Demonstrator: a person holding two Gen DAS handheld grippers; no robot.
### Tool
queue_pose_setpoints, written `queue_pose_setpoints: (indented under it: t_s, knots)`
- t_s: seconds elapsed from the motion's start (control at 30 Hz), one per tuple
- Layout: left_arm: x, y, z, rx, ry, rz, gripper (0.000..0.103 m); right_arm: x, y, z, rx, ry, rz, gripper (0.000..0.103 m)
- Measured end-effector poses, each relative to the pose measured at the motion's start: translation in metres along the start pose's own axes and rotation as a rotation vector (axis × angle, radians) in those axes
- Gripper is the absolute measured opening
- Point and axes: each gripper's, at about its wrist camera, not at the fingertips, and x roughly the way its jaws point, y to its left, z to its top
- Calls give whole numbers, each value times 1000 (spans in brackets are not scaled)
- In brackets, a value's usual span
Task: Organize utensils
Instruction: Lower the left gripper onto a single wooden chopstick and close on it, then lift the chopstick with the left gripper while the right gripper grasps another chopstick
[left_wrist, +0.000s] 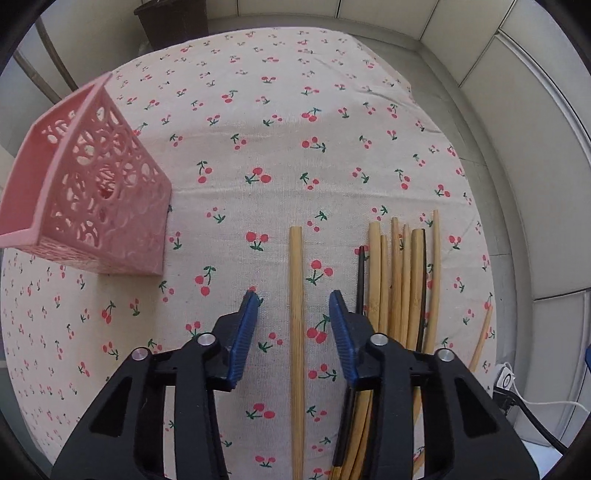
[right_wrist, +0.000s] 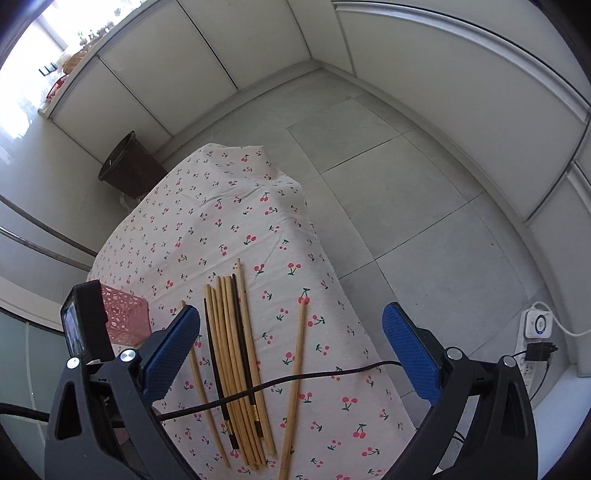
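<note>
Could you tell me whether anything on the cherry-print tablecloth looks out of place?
Yes: one light bamboo chopstick lies splayed apart, right of the bundled chopsticks, and a black cable drapes across them. Nothing looks damaged.

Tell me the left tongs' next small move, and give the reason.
Probably lower the left tongs and close on the single bamboo chopstick. It lies alone on the cherry-print cloth, centred between the open jaws, apart from the chopstick bundle. The pink basket stands to the left, ready to receive it. The right tongs hang open, holding nothing.
</note>
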Motion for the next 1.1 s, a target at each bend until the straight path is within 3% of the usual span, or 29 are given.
queue_pose_setpoints:
  t_s: [0.13,0.2,0.23,0.4,0.47,0.6,0.7,0.9,0.97,1.0,1.07,1.1]
  knots:
    - [3,-7,2,67,-39,53,28,11,-9,1,7,11,-28,96]
    - [3,-7,0,86,-52,45,8,22,-11,1,14,31,-40,96]
    - [4,-7,-2,96,-59,44,7,29,-11,0,15,45,-47,94]
    - [-9,-4,-31,158,-81,35,6,67,-7,-10,8,133,-93,67]
    - [-25,4,-43,171,-103,25,7,79,-7,-16,31,159,-82,51]
    - [-69,34,-61,172,-175,3,7,71,5,-27,37,157,-13,42]
    - [-97,45,-69,148,-235,-23,7,65,17,-35,-33,122,-79,40]
    - [-122,51,-67,141,-287,-69,7,93,14,-48,-46,205,-158,41]
    - [-123,52,-65,141,-291,-79,7,97,24,-54,-114,176,-213,39]
    - [-123,53,-65,140,-292,-80,7,98,28,-56,-142,162,-246,36]
    - [-126,57,-66,134,-294,-83,7,98,33,-58,-178,137,-235,8]
    - [-127,59,-67,132,-297,-84,7,97,33,-58,-188,136,-237,7]
